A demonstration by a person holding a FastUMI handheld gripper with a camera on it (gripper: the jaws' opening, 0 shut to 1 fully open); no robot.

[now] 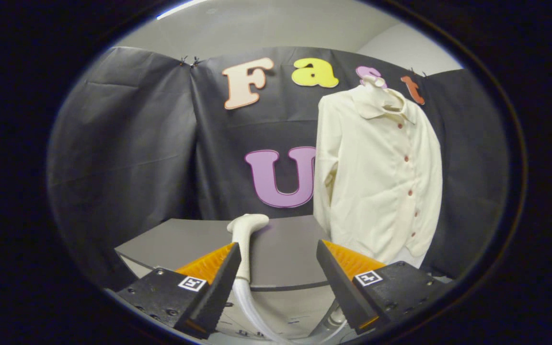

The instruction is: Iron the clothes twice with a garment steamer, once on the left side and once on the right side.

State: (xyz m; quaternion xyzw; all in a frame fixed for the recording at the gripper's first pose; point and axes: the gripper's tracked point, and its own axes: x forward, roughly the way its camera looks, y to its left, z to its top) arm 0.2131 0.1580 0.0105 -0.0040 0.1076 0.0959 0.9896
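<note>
A cream button-up shirt [379, 177] hangs upright on a hanger in front of the black cloth wall, beyond and to the right of my fingers. The white garment steamer head [247, 225] stands on the grey table [285, 249], just ahead of my left finger, with its ribbed white hose [247, 306] curving down beside that finger. My gripper [278, 254] is open, its fingers wide apart, and nothing is pressed between them. The steamer head sits near the inner side of the left finger; I cannot tell whether it touches it.
The grey table has a rounded front edge [285, 287] just below the fingertips. Black cloth walls close off the back and both sides. A metal part [331, 321] shows low between the fingers, under the table edge.
</note>
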